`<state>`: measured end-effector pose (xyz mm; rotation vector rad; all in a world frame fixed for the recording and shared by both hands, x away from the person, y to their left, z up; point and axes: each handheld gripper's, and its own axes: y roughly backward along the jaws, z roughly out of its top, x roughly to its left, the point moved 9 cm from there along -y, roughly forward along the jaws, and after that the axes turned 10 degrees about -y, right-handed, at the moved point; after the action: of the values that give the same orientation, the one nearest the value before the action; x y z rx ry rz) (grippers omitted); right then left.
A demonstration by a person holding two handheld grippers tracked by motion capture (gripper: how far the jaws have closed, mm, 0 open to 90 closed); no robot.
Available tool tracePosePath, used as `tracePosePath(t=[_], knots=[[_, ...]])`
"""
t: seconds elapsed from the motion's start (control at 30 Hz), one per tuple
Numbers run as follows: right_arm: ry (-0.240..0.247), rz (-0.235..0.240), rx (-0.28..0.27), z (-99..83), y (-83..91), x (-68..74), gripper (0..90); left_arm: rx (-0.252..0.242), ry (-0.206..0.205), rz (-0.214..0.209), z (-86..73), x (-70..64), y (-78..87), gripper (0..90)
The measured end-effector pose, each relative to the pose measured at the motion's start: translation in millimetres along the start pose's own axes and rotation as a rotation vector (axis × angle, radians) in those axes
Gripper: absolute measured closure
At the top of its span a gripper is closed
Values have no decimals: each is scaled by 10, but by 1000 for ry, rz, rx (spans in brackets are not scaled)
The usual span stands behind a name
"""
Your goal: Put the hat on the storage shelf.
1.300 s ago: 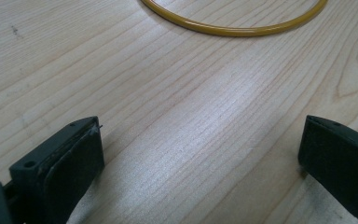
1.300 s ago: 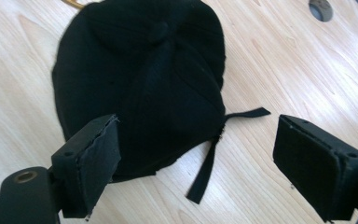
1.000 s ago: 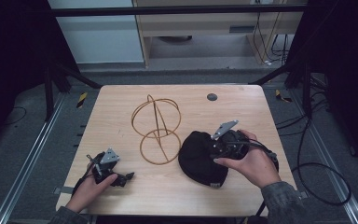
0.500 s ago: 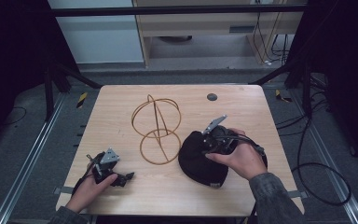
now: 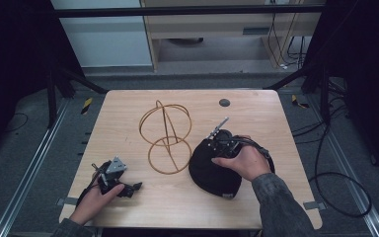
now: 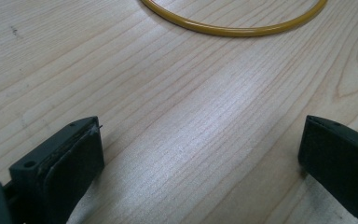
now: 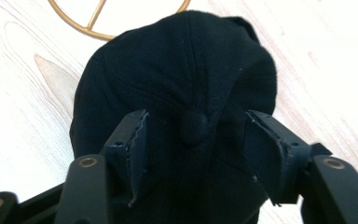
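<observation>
With its jaws spread either side of the top button, the right gripper (image 7: 193, 140) sits over the black cap (image 5: 212, 168) lying near-right on the table (image 5: 276, 128), seemingly to pinch the crown; the left gripper (image 6: 200, 154), jaws spread, rests idle.

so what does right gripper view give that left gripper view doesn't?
Right gripper view: the black cap, its top button between the right gripper's open jaws.
Left gripper view: bare table between the left gripper's wide-open jaws, nothing held.
Both: the light wood tabletop and part of the gold wire stand at the top edge.
</observation>
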<state>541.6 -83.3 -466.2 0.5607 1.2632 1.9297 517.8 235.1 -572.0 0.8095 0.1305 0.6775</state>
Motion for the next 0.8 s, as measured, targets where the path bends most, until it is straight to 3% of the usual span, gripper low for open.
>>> tracePosePath(t=[0.1,0.33,0.43,0.57,0.6,0.63,0.8], knots=[[-21,6,35,8,-52,4,445,0,-1,-1,1,0,-1,0],[-13,5,54,21,-120,-17,515,-2,2,-1,3,-2,-3,0],[-18,9,68,19,-147,-16,615,0,-1,-1,2,-1,-2,0],[-16,33,62,17,-141,-27,734,0,-1,-2,3,-2,-2,0],[-16,33,62,17,-141,-27,734,0,-1,-2,3,-2,-2,0],[-46,49,53,25,-97,-12,750,0,-2,-1,2,-2,-2,0],[-46,49,2,27,14,-49,765,0,-2,-1,2,-3,-1,0]])
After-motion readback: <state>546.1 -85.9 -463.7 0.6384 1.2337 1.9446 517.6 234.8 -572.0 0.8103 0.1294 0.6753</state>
